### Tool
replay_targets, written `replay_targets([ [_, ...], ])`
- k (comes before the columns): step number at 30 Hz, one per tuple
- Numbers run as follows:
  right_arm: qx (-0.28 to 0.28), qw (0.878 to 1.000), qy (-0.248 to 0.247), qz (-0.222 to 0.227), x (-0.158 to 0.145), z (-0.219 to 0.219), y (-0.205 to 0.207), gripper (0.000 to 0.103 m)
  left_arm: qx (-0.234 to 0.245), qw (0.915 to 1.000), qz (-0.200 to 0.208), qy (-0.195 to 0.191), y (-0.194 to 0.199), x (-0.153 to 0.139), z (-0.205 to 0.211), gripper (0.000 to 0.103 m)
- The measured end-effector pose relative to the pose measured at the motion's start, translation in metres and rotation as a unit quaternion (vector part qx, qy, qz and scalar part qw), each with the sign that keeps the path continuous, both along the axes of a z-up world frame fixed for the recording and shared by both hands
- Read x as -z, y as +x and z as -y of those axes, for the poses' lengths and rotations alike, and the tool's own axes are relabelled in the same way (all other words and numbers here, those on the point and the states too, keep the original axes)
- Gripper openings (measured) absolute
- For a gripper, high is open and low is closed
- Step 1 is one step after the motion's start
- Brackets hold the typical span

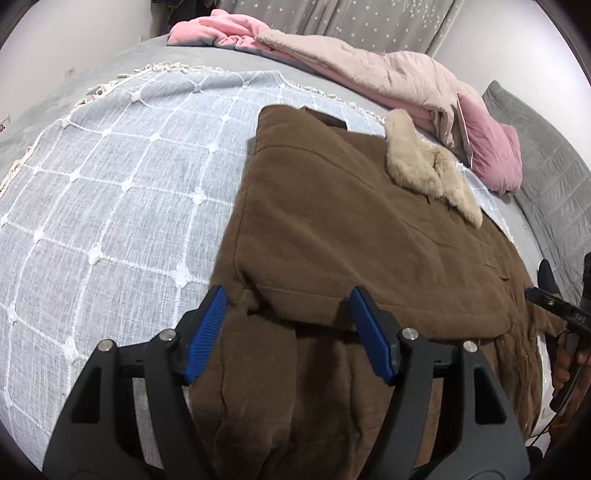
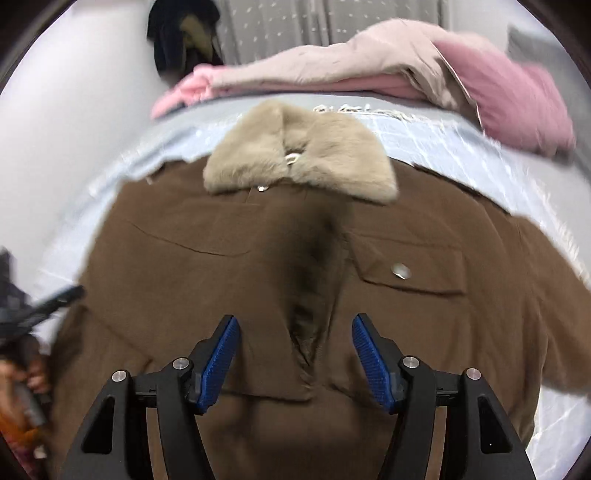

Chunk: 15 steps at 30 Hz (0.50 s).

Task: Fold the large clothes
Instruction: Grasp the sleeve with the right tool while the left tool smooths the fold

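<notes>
A large brown coat (image 1: 351,236) with a beige fur collar (image 1: 424,162) lies flat on the bed, one side folded over onto its body. My left gripper (image 1: 289,306) is open just above the coat's near folded edge, which lies between the blue pads (image 1: 218,306) without being pinched. In the right wrist view the coat (image 2: 184,258) faces me front up, collar (image 2: 303,155) at the far end and a snap pocket (image 2: 406,273) to the right. My right gripper (image 2: 295,332) hangs open over the coat's centre opening, holding nothing.
A light blue checked bedspread (image 1: 129,184) covers the bed. Pink and beige clothes (image 1: 388,74) are piled along the far edge, next to a grey pillow (image 1: 546,155). Dark garments (image 2: 181,33) hang on the wall. The other gripper and a hand (image 1: 565,365) show at the right edge.
</notes>
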State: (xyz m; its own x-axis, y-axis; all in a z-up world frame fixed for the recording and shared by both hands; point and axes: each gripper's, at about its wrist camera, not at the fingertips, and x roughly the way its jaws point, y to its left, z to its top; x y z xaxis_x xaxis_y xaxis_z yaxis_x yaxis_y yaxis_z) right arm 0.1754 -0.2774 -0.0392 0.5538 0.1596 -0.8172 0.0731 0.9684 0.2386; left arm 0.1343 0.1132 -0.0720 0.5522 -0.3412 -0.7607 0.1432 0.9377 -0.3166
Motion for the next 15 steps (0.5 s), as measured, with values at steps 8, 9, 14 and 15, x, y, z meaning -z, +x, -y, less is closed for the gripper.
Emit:
replay_targets([
  [8,0.061,0.991,0.120,-0.010,0.026,0.043,0.046,0.066,0.008,0.9987,0.049,-0.015,-0.004,-0.016,0.010,0.067],
  [9,0.060,0.992,0.110,-0.013,0.033,0.038,0.059,0.065,0.007,0.9981,0.059,-0.017,-0.003,-0.018,0.011,0.053],
  [14,0.042,0.999,0.001,-0.003,0.038,-0.001,0.091,0.007,0.011,0.9968,0.076,-0.021,-0.002,-0.016,0.015,0.026],
  [15,0.031,0.999,-0.023,0.030,0.025,-0.010,0.086,0.006,0.016,0.9963,0.081,-0.022,-0.003,-0.017,0.016,0.026],
])
